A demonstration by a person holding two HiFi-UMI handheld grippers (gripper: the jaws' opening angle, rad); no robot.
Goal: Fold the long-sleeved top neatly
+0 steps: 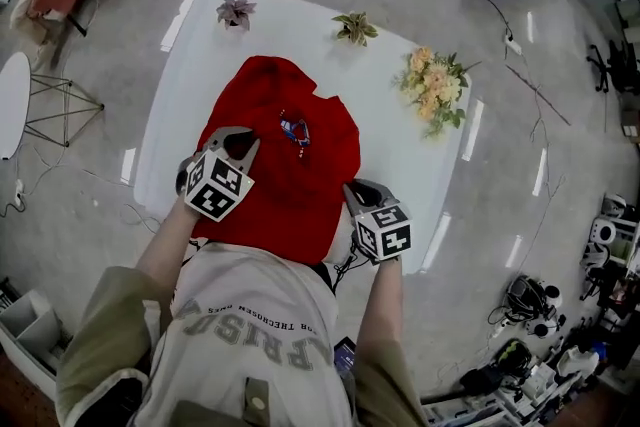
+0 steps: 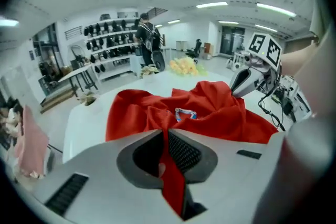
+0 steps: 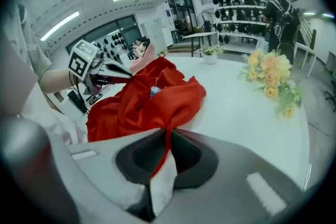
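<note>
A white bench (image 1: 400,165) stood on a grey floor in a bright workroom, and the person stood at its near edge. Both forearms reached forward and down over that edge, one on each side of the garment, with the marker cubes facing up.

The left tongs (image 1: 243,141) pointed steeply down at the left side of the long-sleeved top (image 1: 300,170). Their jaws were together, with a thin fold of the red cloth pinched between the dark pads. The right tongs (image 1: 358,193) slanted down in the same way at the top's near right corner. They too were clamped shut on a pinch of red fabric, with something white beside it in the gap.

The top was red and lay on the near half of the bench, between the two tongs. Its near edge reached the bench edge by the person. It was rumpled, with raised creases running toward each pinch. A small blue, white and red emblem (image 1: 295,128) showed near its middle.

Further off, yellow flowers (image 1: 435,85) lay to the right, apart from the cloth. Two small plants (image 1: 237,12) (image 1: 355,27) stood along the far edge. Beyond the bench, a standing person (image 3: 275,8) faced wall racks of dark items.
</note>
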